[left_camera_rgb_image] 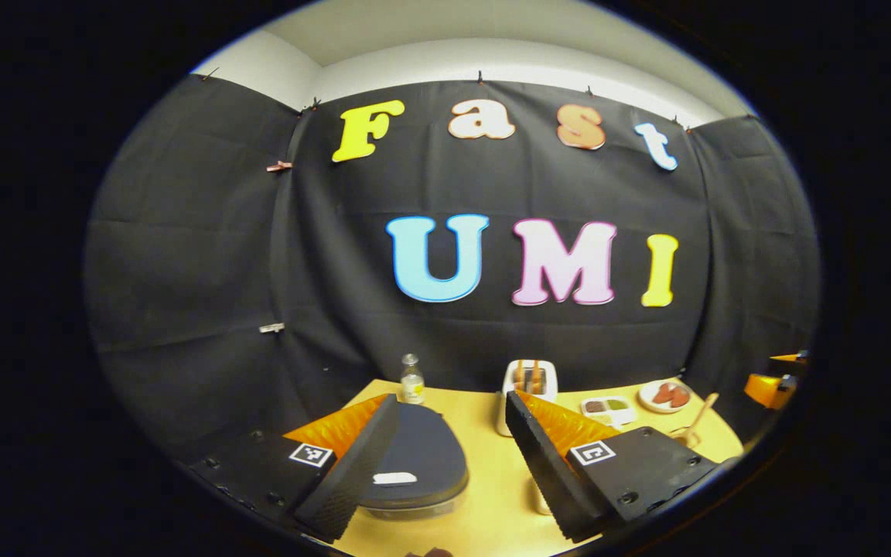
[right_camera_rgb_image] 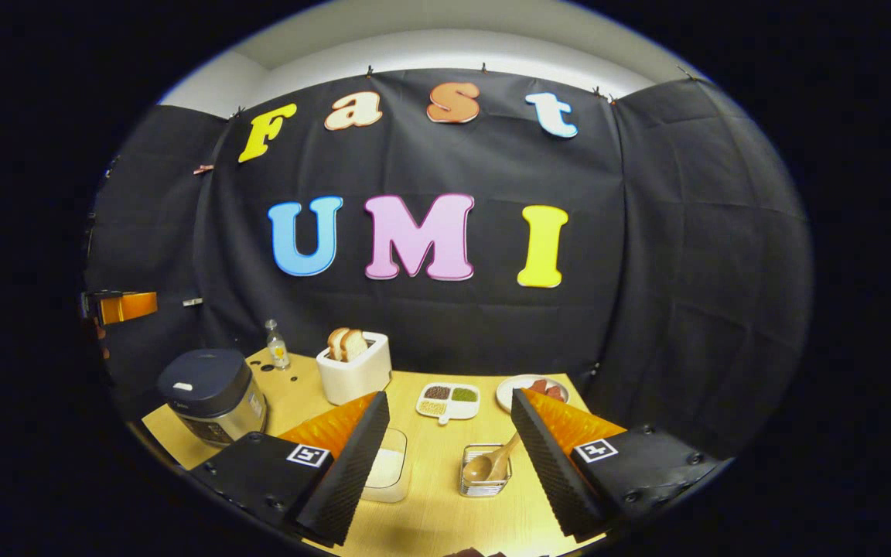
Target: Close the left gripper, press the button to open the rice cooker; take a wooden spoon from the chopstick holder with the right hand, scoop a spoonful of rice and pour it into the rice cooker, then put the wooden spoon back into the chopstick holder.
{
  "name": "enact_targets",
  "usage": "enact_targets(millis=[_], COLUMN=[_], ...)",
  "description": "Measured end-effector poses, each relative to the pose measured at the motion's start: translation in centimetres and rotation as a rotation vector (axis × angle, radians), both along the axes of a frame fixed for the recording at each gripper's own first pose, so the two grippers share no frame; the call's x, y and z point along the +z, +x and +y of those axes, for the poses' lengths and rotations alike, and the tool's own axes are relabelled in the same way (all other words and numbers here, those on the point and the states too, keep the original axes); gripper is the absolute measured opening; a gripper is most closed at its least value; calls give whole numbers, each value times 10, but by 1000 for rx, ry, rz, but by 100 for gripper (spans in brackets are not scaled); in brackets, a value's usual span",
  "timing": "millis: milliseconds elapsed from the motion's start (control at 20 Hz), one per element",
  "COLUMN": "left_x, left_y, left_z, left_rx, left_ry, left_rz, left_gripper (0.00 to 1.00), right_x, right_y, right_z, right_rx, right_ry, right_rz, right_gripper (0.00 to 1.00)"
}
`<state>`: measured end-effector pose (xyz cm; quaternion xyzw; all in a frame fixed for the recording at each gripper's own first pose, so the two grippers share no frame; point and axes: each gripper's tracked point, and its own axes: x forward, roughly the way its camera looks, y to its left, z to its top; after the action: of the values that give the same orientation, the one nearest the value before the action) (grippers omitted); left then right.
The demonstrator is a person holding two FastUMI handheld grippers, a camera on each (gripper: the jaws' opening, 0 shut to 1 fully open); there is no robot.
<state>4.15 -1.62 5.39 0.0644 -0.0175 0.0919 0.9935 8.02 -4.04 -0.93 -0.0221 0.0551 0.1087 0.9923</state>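
In the left gripper view, your left gripper [left_camera_rgb_image: 452, 433] hangs over the near left part of the tabletop [left_camera_rgb_image: 484, 495] with its fingers wide apart and nothing between them; the task wants them together before the press, so that step is not yet done. The rice cooker [left_camera_rgb_image: 414, 456] sits just below and between the fingers, lid down, its pale button [left_camera_rgb_image: 394, 478] close to the left finger, which I judge is why you hold the gripper here. In the right gripper view, your right gripper [right_camera_rgb_image: 449, 437] also has its fingers spread and empty, aimed down the middle of the tabletop. The wooden spoon [right_camera_rgb_image: 488, 464] stands tilted in the chopstick holder [right_camera_rgb_image: 484, 480], between the fingers and nearer the right one, handle leaning right. The rice container [right_camera_rgb_image: 387, 468] lies just beside the left finger, and the rice cooker stands far left.
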Motion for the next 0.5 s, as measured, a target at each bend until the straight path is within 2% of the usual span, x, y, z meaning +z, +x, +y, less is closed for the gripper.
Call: enact_targets(millis=[50, 200, 350, 400, 500], left_x=[-2, -9, -27, -35, -54], left_y=[-9, -37, -65, -70, -80], left_z=[-10, -26, -26, -26, -25], left_rx=[-32, -97, -113, -120, -135], left_ry=[-17, -32, -32, -48, -90], left_rz=[4, 1, -2, -3, 21], left_gripper=[95, 96, 96, 100, 97], right_x=[7, 17, 9, 3, -6], right_y=[-11, -48, -86, -98, -117], right_z=[-1, -4, -18, -22, -27], right_rx=[-22, -68, -129, -147, -173], right_ry=[1, 10, 8, 8, 4], right_rz=[-17, -43, -45, -40, -31], right_gripper=[99, 99, 99, 99, 99])
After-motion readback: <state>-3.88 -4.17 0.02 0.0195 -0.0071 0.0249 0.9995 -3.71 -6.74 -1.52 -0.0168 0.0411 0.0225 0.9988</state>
